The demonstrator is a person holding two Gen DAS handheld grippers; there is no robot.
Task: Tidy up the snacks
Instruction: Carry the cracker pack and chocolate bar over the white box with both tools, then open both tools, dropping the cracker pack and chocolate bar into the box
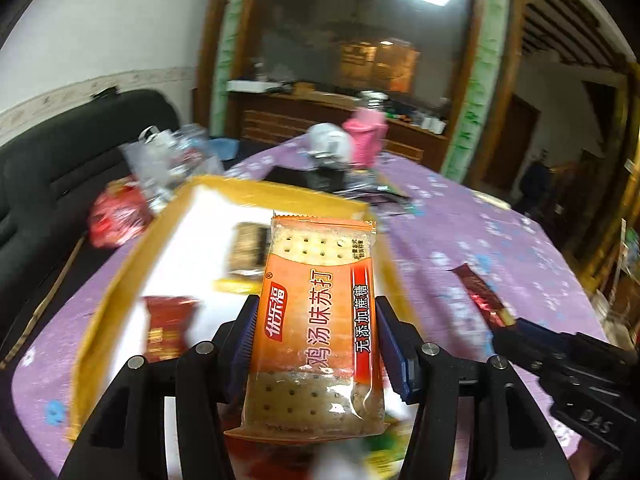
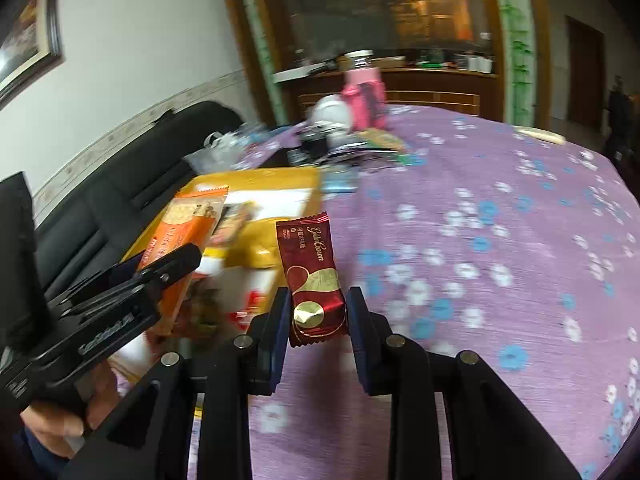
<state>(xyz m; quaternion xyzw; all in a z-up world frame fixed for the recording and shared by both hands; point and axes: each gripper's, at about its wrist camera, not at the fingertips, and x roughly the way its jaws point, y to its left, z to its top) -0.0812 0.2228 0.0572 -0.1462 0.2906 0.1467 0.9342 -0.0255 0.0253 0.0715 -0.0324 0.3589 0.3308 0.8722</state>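
Crackers [image 1: 318,320]: orange pack, clamped upright between the pads of the left gripper [image 1: 316,344], above the yellow box [image 1: 120,276]. Box, open, lies ahead of and below this gripper on the table [image 1: 460,240], which carries a purple flowered cloth; blurred snack packets lie inside it. Wafer [image 2: 316,280]: dark red wrapper with gold print, pinched at its lower half by the right gripper [image 2: 318,312], top end standing free. Box sits just left of this gripper; bare cloth to its right. Pink item [image 2: 366,98], white item [image 2: 332,110] and clutter stand far ahead of both grippers.
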